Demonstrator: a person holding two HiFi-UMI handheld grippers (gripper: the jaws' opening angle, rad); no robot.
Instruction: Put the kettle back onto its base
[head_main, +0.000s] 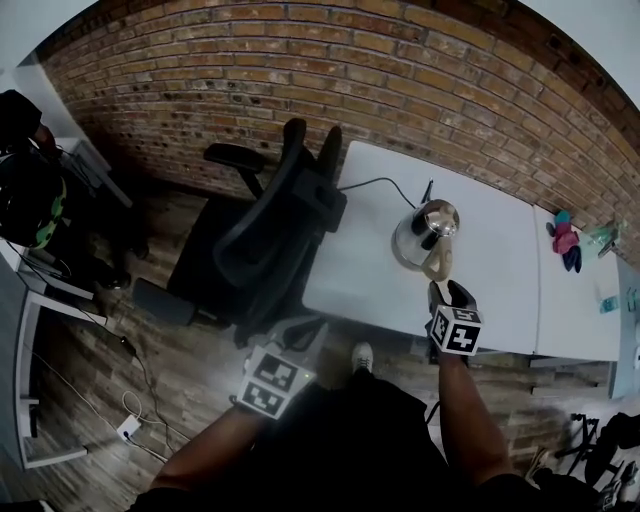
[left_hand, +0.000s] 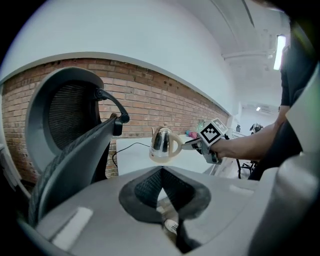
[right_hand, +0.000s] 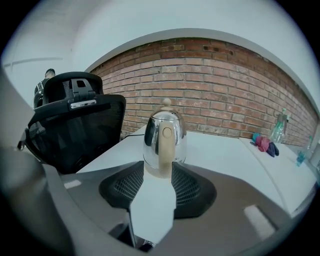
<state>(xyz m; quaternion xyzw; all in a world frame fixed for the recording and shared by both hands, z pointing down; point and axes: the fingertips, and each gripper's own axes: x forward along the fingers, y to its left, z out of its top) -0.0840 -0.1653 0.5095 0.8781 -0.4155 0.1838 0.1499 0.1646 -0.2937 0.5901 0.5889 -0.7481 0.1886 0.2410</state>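
Left tool is pinched closed on nothing, down low by the office chair. Right tool is at the worktop edge, jaws spread wide, with the kettle handle right at its tips, not squeezed. Kettle's standing upright on the white worktop, brick wall behind.

kettle: silver, beige handle | wall: red brick | table: white | chair: black

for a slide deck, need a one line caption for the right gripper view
Open right gripper facing a cream-handled steel kettle on a white table, brick wall behind.
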